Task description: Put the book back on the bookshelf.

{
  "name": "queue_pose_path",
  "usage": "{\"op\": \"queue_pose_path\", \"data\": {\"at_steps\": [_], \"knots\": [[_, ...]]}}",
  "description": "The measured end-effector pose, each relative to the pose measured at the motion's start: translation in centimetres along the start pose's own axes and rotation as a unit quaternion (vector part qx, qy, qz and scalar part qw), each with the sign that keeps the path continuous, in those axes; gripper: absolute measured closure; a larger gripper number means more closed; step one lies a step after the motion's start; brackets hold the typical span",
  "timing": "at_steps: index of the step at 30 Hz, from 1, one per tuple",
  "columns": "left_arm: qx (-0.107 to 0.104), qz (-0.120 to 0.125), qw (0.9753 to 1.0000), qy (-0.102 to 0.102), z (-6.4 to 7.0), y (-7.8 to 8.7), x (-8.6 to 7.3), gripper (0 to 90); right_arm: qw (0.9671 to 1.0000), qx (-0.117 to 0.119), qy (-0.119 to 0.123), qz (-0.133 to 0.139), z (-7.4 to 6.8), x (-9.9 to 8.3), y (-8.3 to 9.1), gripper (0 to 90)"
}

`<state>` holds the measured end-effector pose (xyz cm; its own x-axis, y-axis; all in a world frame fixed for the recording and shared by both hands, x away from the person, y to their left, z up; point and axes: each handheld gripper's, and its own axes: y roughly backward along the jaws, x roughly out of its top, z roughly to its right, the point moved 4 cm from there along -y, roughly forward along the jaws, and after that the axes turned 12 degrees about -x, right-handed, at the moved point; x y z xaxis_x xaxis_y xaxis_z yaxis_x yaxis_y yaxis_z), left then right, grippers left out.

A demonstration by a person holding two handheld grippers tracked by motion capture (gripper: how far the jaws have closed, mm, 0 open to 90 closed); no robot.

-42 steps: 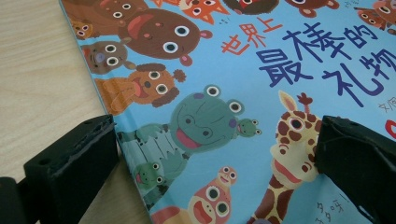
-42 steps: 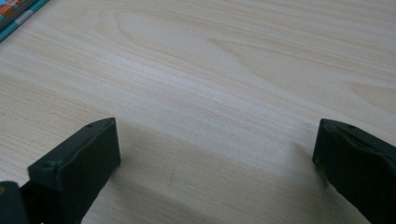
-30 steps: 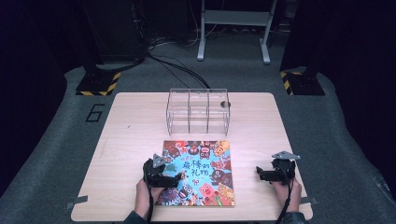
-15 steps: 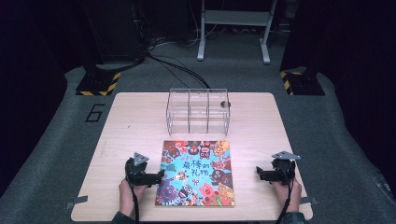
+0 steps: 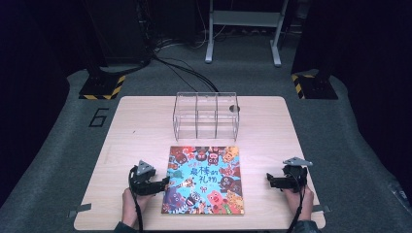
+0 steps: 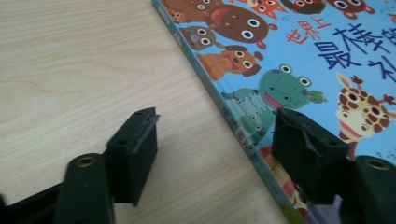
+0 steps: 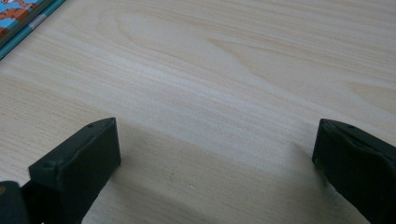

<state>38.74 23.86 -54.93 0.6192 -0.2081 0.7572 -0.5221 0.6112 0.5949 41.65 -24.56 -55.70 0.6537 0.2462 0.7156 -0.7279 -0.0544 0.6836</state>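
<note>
Picture book [image 5: 204,180] flat on wooden table [image 5: 145,121], near the front edge, cover up, just in front of clear three-compartment organiser [image 5: 206,115]. Left gripper [image 5: 163,184] low at the book's left edge, jaws spread wide and straddling the spine [image 6: 233,116], one over bare wood, one over the cover. Right gripper [image 5: 269,180] well right of the book, jaws apart over bare table

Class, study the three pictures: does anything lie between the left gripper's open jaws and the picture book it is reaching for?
Nothing visible does. The left gripper is open, with one jaw over the bare table and the other over the picture book, so the book's left edge runs between them. No other thing lies there.
</note>
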Motion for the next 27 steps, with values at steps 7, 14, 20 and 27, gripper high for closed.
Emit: {"op": "queue_pose_path", "data": {"at_steps": [7, 14, 20, 27], "knots": [[-0.030, 0.005, 0.9995, 0.007, 0.3, -0.1, 0.0, 57.2, 1.0000, 0.000, 0.001, 0.000, 0.0, 0.0, 0.0, 0.3], [-0.034, 0.010, 0.9993, 0.008, 0.8, -0.5, 0.2, 62.7, 1.0000, -0.001, 0.000, 0.000, 0.0, 0.0, 0.0, 0.3], [-0.031, 0.013, 0.9994, 0.002, 1.5, -1.1, 0.3, 63.9, 1.0000, -0.001, 0.000, 0.000, 0.0, 0.0, 0.0, 0.3], [-0.040, 0.013, 0.9991, 0.003, 2.3, -1.7, 0.4, 63.8, 1.0000, -0.001, 0.001, 0.000, 0.0, 0.0, 0.0, 0.3]]}}
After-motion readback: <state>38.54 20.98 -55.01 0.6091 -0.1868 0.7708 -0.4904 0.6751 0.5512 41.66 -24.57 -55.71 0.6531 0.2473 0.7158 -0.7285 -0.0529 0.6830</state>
